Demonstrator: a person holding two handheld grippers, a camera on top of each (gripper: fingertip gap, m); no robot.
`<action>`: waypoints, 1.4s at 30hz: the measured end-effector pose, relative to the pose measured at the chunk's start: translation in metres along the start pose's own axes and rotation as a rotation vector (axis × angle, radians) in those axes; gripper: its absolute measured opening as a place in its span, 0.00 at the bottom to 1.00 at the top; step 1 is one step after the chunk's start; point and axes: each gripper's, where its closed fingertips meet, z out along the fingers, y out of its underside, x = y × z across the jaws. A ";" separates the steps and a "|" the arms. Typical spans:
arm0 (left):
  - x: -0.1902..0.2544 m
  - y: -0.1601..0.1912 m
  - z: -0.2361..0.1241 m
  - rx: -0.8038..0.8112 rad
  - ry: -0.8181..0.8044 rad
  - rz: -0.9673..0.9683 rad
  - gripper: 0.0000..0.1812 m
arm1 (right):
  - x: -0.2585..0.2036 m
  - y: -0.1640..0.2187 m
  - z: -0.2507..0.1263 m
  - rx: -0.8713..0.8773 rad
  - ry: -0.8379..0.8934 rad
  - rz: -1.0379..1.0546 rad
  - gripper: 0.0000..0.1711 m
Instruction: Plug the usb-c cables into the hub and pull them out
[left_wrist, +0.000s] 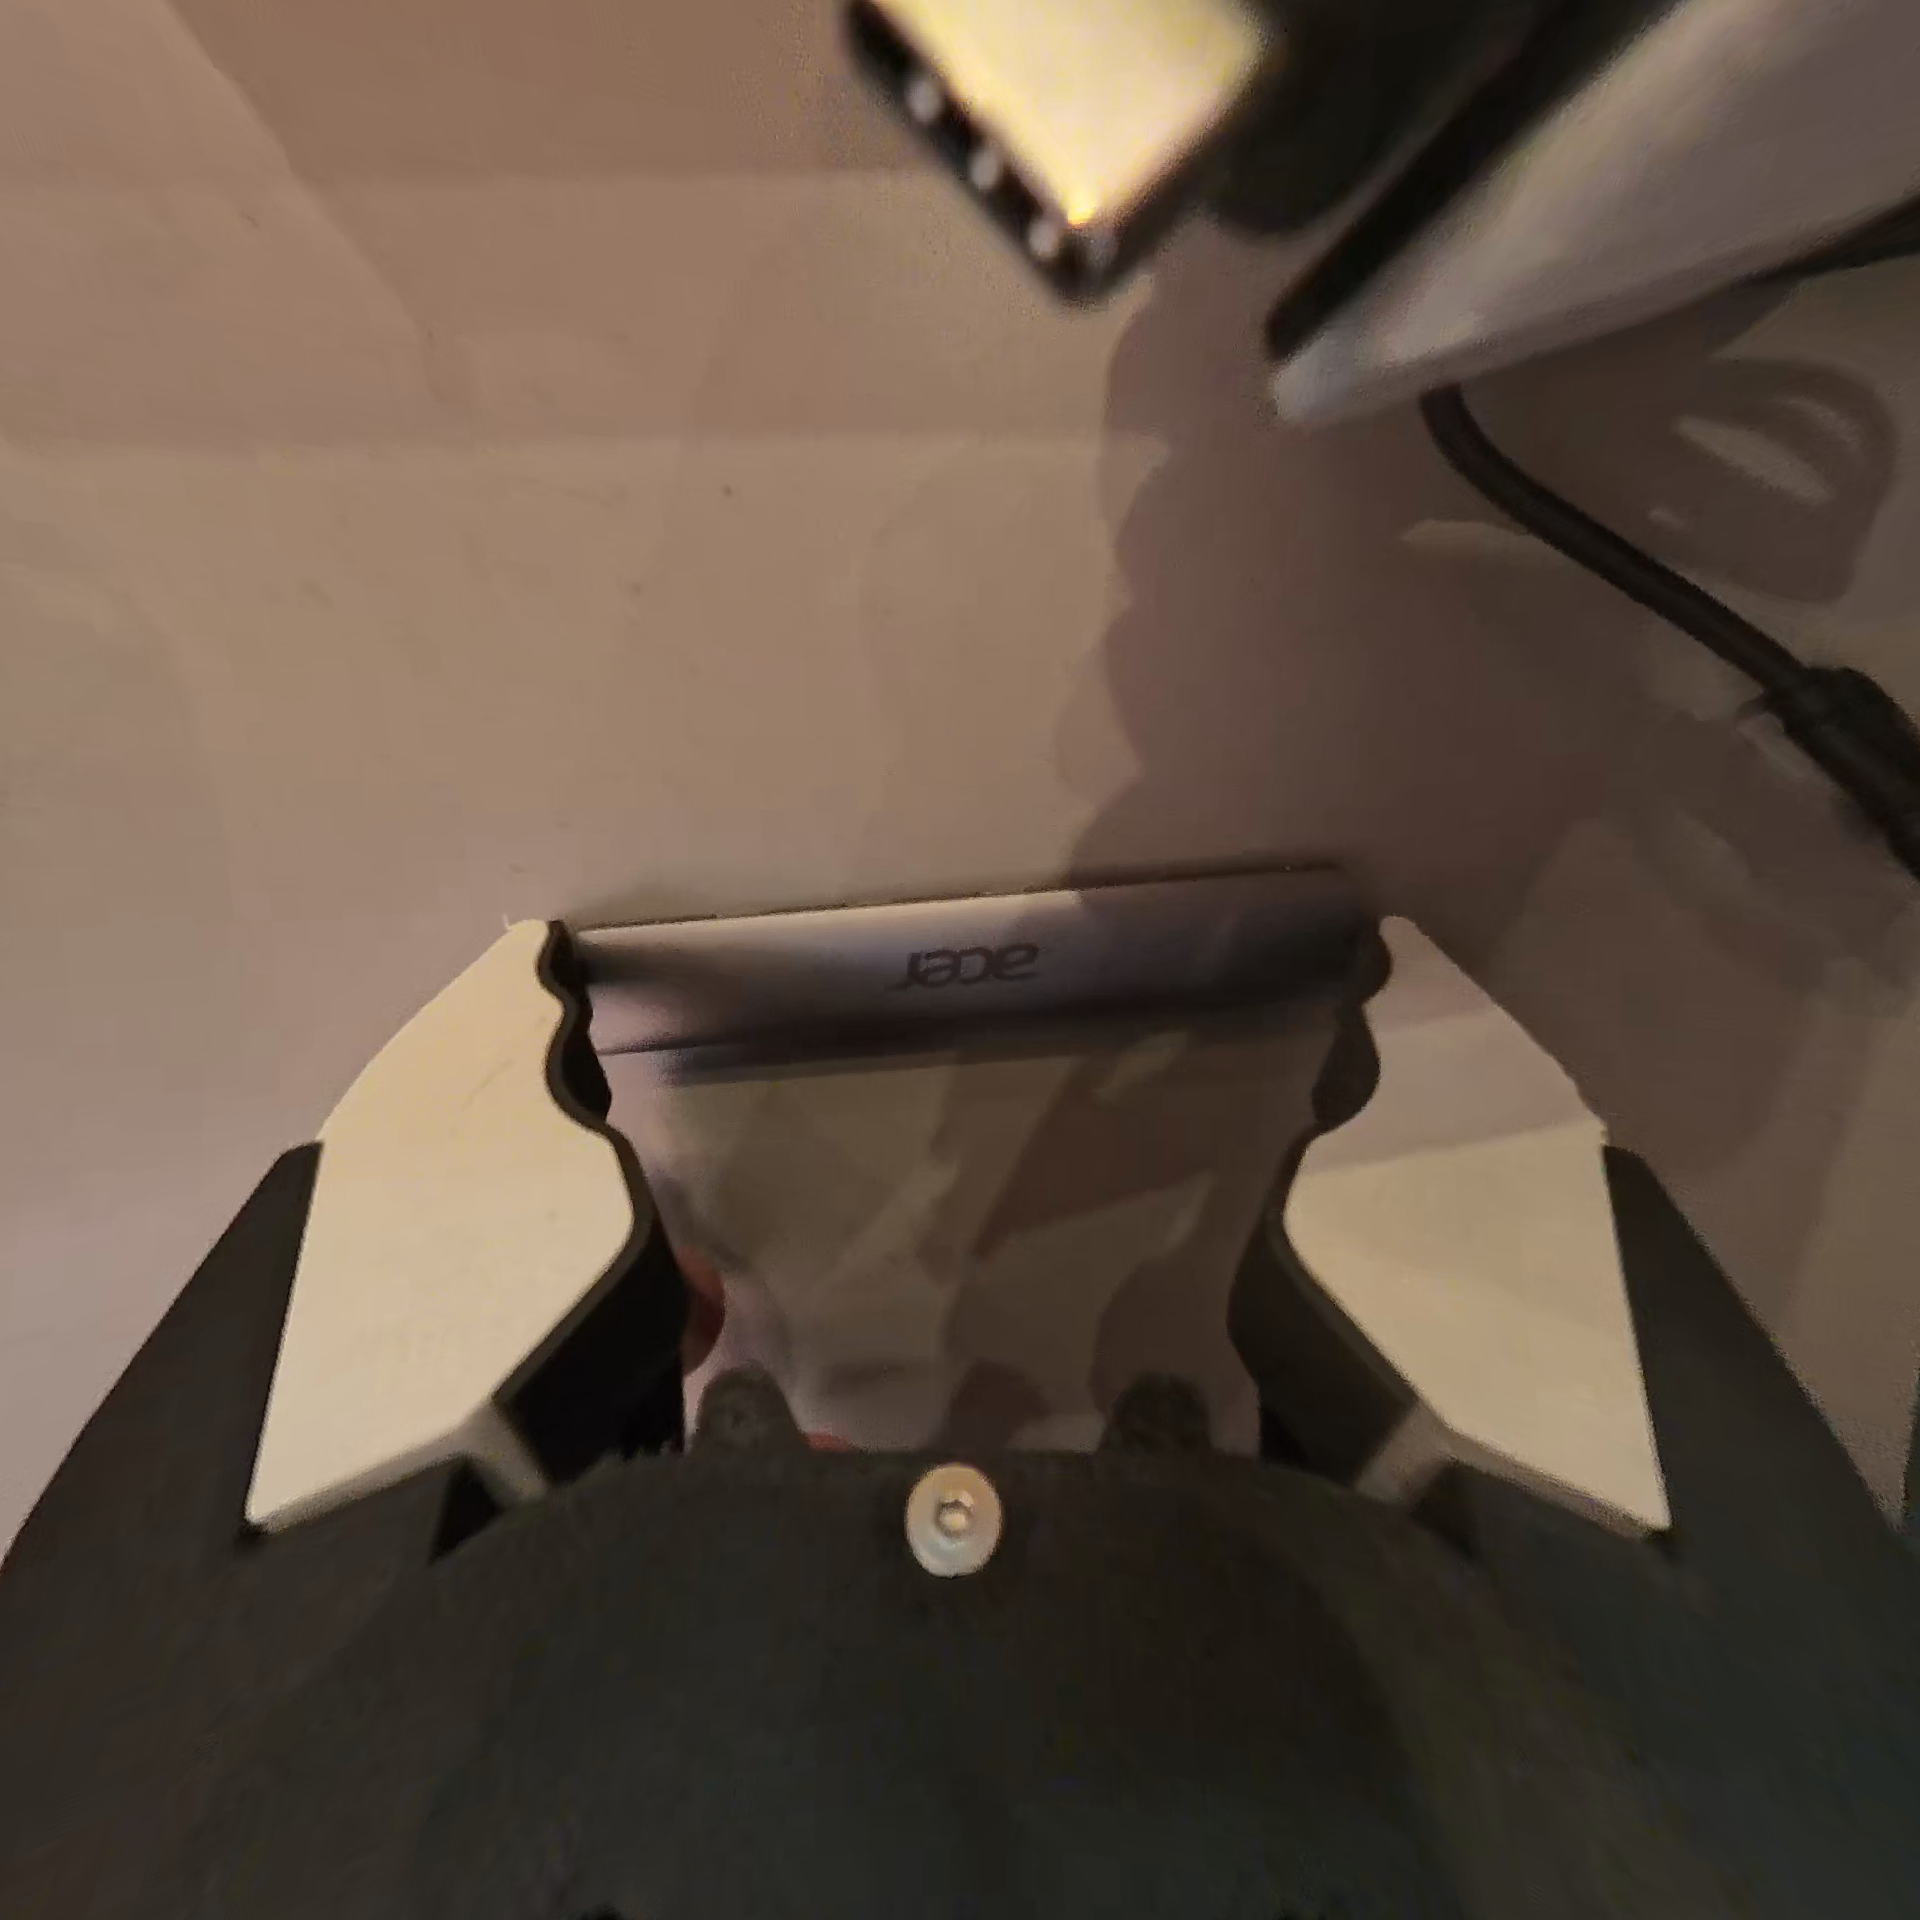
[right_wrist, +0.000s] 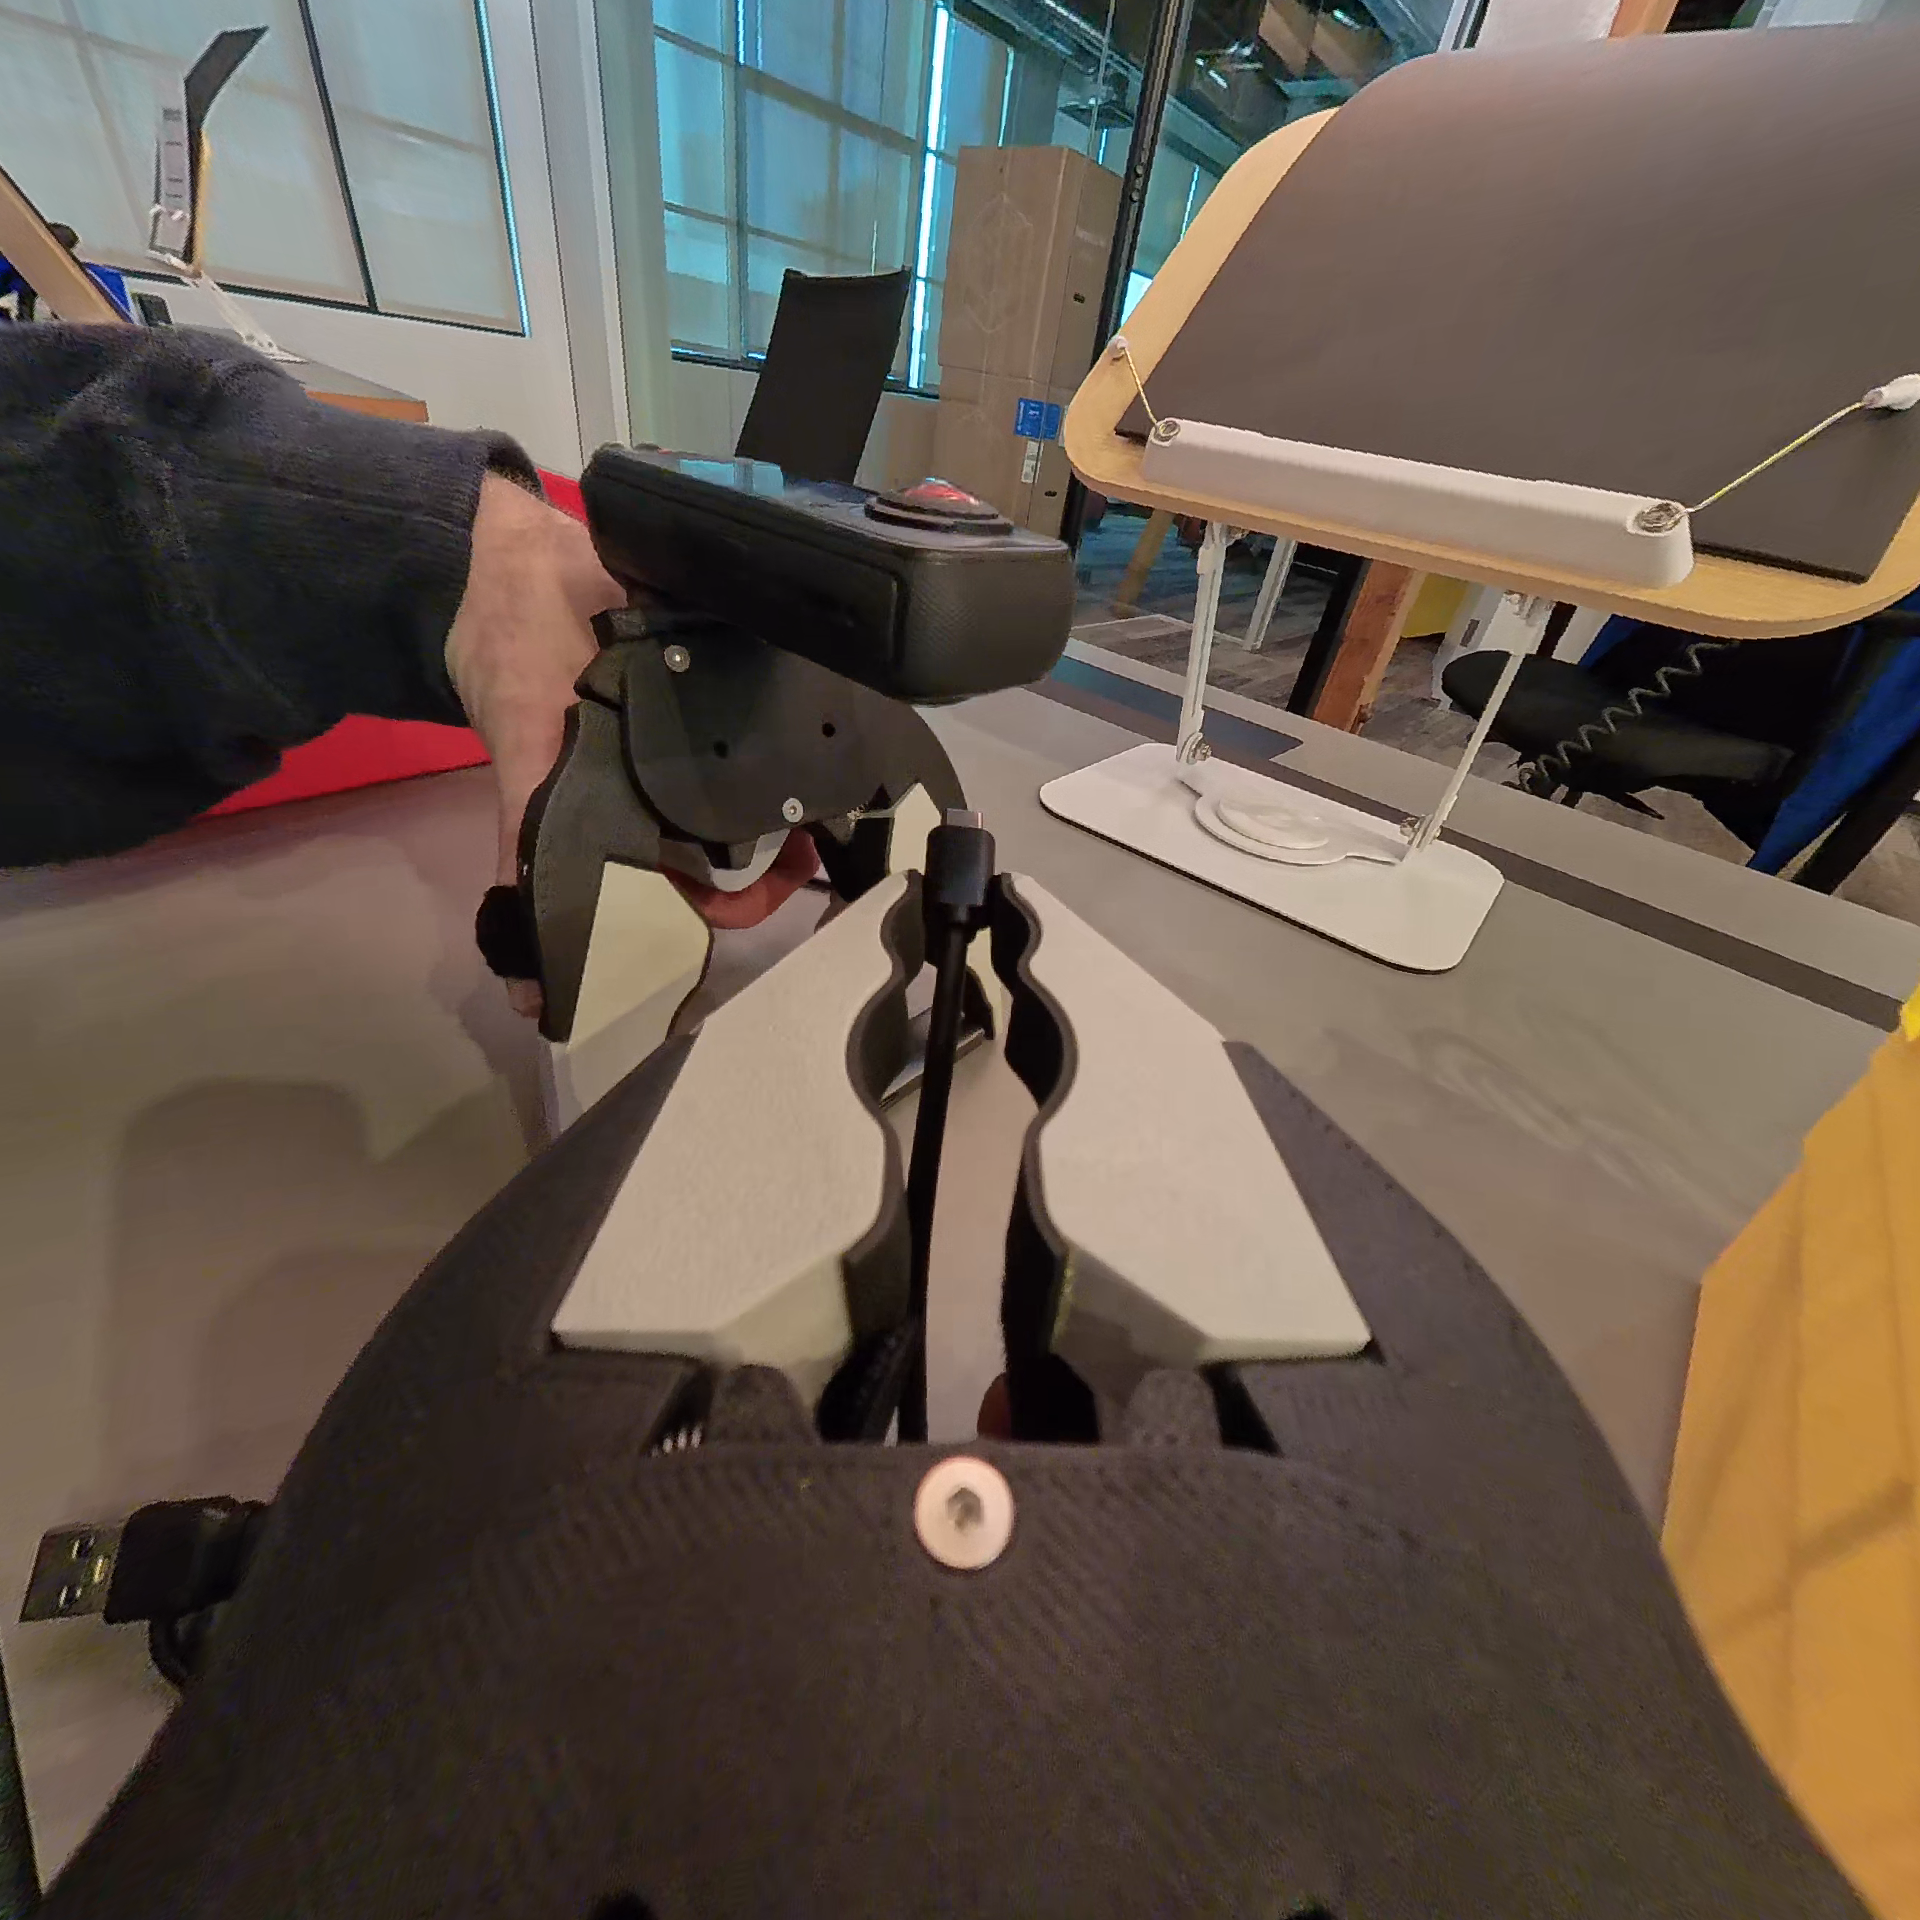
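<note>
The left hand-held gripper (left_wrist: 966, 977) clamps the slim grey metal hub (left_wrist: 966, 987) crosswise between its fingertips, pressed down on the pale grey desk (left_wrist: 416, 623). Ahead of it and above, the right hand-held gripper (right_wrist: 956, 883) is closed on the black usb-c cable (right_wrist: 940, 1049) just behind its plug, whose silver tip (left_wrist: 1049, 125) hovers clear of the hub. A black USB-A plug (right_wrist: 78, 1569) lies on the desk left of the right hand-held gripper's body.
</note>
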 end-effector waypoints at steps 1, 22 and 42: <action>0.000 0.000 0.000 -0.006 0.001 0.004 0.73 | 0.000 0.000 0.000 0.001 0.000 0.001 0.05; 0.030 0.011 -0.074 0.158 0.007 0.019 0.72 | -0.044 0.015 0.012 -0.109 -0.273 -0.055 0.05; 0.048 0.025 -0.087 0.024 0.065 0.153 0.72 | -0.084 0.027 0.031 -0.204 -0.558 -0.056 0.05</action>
